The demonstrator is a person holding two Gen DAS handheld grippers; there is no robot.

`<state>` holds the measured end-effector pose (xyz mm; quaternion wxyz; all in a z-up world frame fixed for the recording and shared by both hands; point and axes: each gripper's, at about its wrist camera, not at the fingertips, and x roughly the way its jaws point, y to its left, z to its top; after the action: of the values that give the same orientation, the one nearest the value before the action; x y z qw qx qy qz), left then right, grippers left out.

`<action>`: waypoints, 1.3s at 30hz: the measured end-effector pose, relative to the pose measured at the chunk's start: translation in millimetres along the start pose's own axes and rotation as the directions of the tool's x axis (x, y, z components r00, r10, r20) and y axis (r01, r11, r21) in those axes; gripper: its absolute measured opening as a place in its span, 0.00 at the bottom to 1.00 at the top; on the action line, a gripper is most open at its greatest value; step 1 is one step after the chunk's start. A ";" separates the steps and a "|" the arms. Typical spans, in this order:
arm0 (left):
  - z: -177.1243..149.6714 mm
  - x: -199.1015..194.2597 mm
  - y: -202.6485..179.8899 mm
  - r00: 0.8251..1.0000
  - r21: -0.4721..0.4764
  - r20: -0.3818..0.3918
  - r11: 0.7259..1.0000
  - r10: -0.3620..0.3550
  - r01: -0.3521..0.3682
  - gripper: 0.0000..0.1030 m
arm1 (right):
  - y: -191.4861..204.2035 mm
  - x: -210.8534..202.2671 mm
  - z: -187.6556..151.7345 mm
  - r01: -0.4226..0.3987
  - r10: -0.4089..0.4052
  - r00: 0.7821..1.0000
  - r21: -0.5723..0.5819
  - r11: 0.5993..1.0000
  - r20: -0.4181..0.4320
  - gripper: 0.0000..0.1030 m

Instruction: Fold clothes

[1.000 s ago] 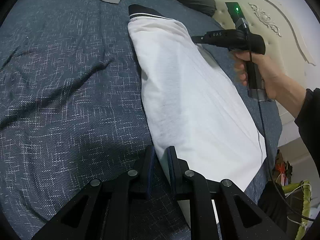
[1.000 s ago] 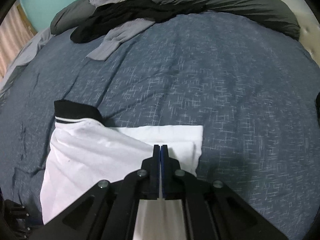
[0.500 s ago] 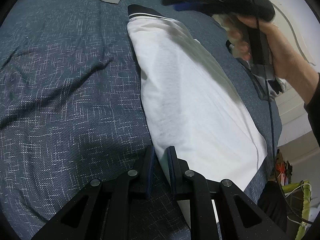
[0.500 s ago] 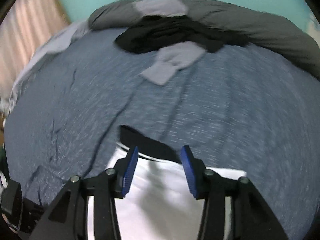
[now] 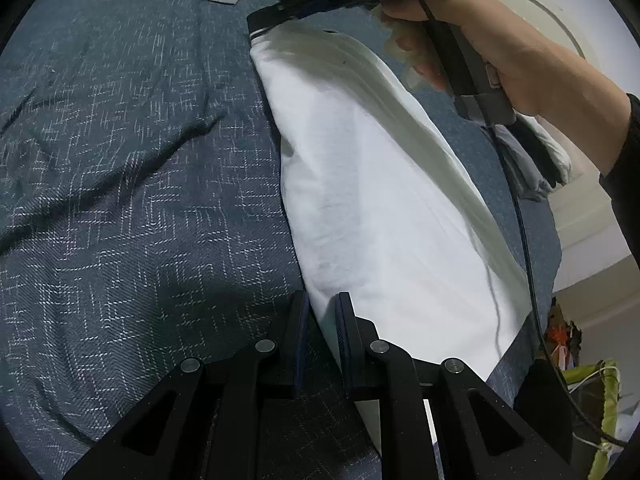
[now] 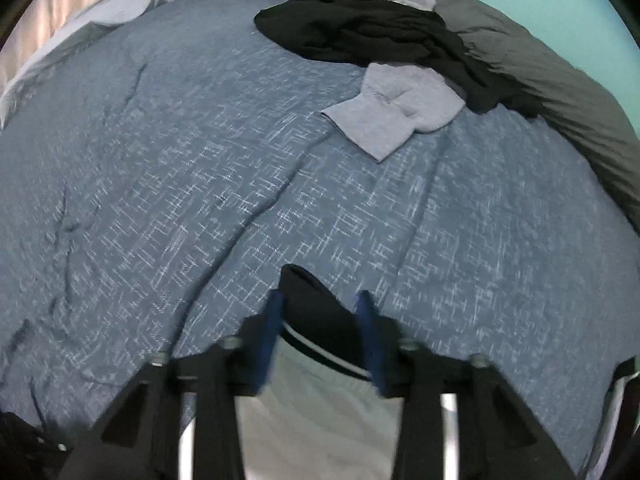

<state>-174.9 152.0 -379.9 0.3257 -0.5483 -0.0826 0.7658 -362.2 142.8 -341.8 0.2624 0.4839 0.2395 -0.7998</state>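
A blue cross-hatched bedspread point(image 6: 200, 184) covers the bed, with wide bare room on its left half. Along the far edge lie a grey duvet point(image 6: 560, 80), a black garment point(image 6: 372, 28) and a small grey garment point(image 6: 396, 108). The white shirt point(image 5: 372, 200) lies folded lengthwise in a narrow strip from near to far, its long left edge straight, its black collar point(image 6: 316, 312) at the far end. The left gripper point(image 5: 322, 312) is clenched on the shirt's near left edge. The right gripper point(image 6: 320, 320), in the person's hand point(image 5: 512, 52), straddles the collar; its fingers have just been closing, not yet pressing.
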 end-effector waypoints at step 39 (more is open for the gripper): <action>-31.2 -29.5 15.5 1.000 0.008 -0.013 1.000 0.009 -0.009 0.15 | -130.9 -34.3 -109.9 -0.189 0.171 0.982 0.331 0.924 0.083 0.37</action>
<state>-147.9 115.5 -376.2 0.3249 -0.5521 -0.0750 0.7642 -362.7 317.1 -339.9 0.2539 0.5204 0.0465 -0.8140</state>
